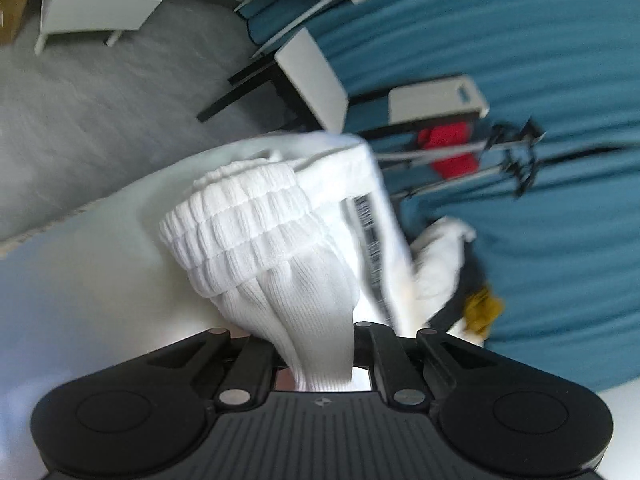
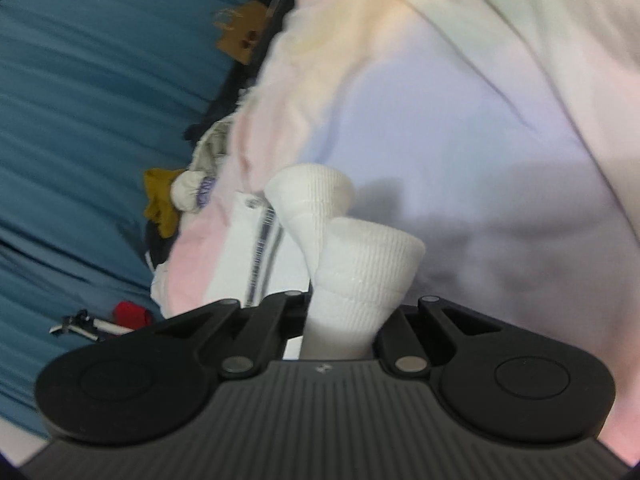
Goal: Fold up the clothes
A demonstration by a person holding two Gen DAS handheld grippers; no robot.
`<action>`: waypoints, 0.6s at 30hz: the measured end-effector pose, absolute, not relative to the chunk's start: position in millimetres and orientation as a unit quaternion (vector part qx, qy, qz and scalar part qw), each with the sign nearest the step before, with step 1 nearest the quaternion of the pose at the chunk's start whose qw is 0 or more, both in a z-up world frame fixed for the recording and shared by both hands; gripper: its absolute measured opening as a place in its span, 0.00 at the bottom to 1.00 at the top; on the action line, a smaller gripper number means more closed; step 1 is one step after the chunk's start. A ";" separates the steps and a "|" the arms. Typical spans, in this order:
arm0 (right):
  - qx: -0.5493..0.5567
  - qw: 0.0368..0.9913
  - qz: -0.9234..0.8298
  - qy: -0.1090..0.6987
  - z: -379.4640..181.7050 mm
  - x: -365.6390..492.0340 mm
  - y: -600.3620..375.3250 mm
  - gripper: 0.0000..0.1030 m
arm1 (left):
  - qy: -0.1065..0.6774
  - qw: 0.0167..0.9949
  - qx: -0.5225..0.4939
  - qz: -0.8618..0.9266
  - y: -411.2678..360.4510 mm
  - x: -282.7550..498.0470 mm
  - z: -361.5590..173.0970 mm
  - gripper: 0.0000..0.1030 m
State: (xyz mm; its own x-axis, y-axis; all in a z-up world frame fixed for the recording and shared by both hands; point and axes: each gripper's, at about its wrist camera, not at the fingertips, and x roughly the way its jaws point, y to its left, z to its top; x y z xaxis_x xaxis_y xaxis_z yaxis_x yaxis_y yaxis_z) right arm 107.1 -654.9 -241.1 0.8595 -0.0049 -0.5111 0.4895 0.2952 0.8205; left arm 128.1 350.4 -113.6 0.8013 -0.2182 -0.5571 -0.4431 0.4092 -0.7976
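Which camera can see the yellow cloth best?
The right wrist view: the mustard-yellow cloth shows whole and fairly sharp, beside the pale clothes pile. In the left wrist view it is just a small blurry scrap near the edge.

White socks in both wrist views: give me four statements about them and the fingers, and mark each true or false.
1. The left gripper is shut on a white ribbed sock. True.
2. The right gripper is open and holds nothing. False: white sock fabric sits pinched between its fingers.
3. A red garment lies on the teal cover. True.
4. The sock in the left view is black. False: it is white.
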 end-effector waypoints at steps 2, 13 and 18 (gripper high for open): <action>0.586 0.766 -0.160 0.209 -251.8 104.1 -653.2 0.08 | 0.322 0.789 -0.518 0.070 345.9 126.7 -109.4 0.20; 0.575 0.777 -0.152 0.209 -250.5 112.4 -653.3 0.08 | 0.347 0.869 -0.344 0.072 306.6 65.9 -58.5 0.59; 0.577 0.776 -0.148 0.206 -254.7 113.3 -655.6 0.08 | 0.336 0.905 -0.256 0.057 265.9 61.1 -25.7 0.66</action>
